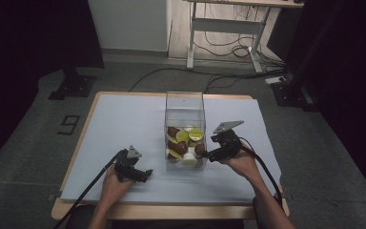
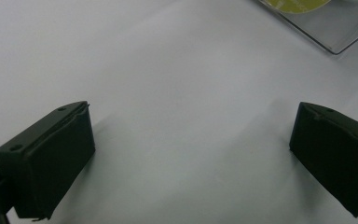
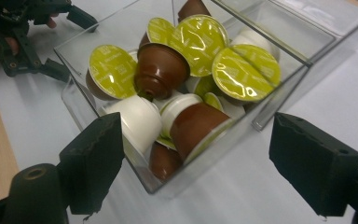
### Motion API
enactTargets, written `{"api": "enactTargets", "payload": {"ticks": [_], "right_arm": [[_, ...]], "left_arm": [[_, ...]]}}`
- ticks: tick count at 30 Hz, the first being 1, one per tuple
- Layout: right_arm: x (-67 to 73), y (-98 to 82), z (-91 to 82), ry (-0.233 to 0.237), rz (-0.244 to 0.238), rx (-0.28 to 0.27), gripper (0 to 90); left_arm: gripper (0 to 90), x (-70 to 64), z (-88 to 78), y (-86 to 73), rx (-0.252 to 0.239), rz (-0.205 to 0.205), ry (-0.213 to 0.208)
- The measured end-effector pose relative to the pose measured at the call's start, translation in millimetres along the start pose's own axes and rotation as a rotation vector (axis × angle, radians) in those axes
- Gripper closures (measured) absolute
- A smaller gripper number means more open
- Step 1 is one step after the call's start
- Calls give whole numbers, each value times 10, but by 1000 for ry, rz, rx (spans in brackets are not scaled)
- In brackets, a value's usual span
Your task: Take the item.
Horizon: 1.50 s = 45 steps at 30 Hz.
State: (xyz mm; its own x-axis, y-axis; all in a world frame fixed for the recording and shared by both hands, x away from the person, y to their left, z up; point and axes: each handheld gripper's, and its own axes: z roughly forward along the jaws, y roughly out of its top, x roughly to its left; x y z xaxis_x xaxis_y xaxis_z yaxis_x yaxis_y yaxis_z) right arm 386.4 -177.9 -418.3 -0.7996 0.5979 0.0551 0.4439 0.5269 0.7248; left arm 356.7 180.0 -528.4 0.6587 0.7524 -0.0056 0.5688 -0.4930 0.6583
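Dim room: grey carpet floor (image 1: pixel 24 157), white desk (image 1: pixel 228 24), loose cables (image 1: pixel 224 47).

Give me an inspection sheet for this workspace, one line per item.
Surface: white mat on a wooden table.
Job's things: clear box holding brown and white capsules with green lids.
Clutter: nothing seen.
Grippers: left gripper rests on the mat, open, nothing between its fingers; right gripper at the box's right side, open, no capsule held.
Cables: one cable trails from each gripper; more on the floor behind.
Surroundings: desk legs, dark stands, grey floor.
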Motion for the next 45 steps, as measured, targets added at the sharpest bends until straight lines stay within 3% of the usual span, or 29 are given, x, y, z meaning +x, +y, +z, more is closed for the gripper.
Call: {"api": "enactTargets", "payload": {"ticks": [19, 25, 35, 38, 45], "right_arm": [[100, 241, 306, 64, -32, 10, 268], [94, 313, 420, 89, -17, 48, 258], [140, 388, 599, 72, -55, 85, 259], [145, 400, 660, 46, -68, 105, 243], [180, 449, 777, 42, -96, 135, 302]], "left_arm": [[0, -1, 0, 0, 0, -1, 0], [0, 0, 0, 0, 0, -1, 0], [0, 0, 0, 0, 0, -1, 0], [0, 0, 0, 0, 0, -1, -1], [0, 0, 0, -1, 0, -1, 0]]}}
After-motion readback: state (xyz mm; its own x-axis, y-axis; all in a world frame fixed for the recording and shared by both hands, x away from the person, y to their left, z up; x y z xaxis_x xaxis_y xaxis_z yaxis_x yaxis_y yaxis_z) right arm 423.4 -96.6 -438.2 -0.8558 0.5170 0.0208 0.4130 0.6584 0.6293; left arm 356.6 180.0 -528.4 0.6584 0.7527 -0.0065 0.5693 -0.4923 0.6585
